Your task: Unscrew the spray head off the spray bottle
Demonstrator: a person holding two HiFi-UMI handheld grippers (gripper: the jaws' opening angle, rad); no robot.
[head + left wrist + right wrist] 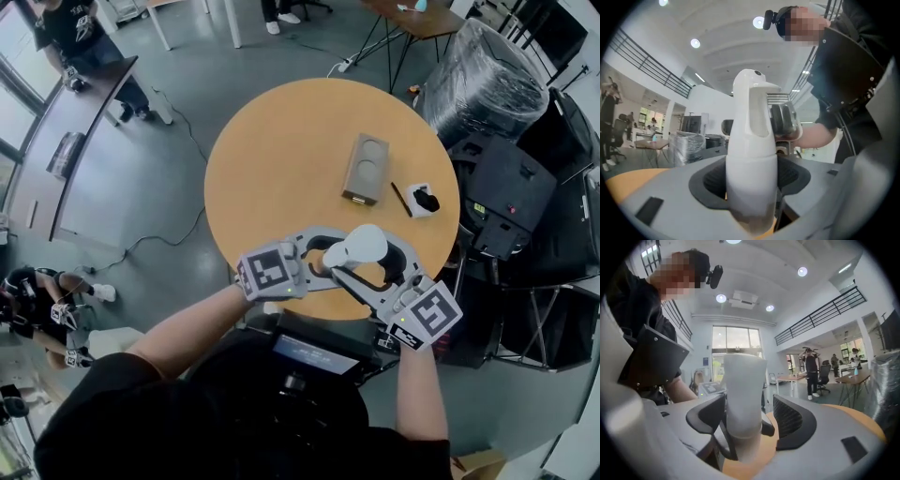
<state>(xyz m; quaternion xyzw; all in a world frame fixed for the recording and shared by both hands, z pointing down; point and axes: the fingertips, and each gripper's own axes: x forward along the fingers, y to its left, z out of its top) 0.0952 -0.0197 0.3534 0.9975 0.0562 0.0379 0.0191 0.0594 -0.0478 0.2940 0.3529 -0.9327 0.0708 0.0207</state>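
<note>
Round tan wood tabletop (281, 150): L gripper (314, 255) clamped on white plastic spray bottle (356, 248); R gripper (370, 272) jaws wide apart round it, one pad clear.

My left gripper (317, 260) reaches in from the left, its jaws pressed on both sides of the white spray bottle (358, 247). My right gripper (364, 274) comes in from the right, jaws spread around the bottle, one pad standing clear of it. My bare forearms angle inward, the grippers almost meeting.
</note>
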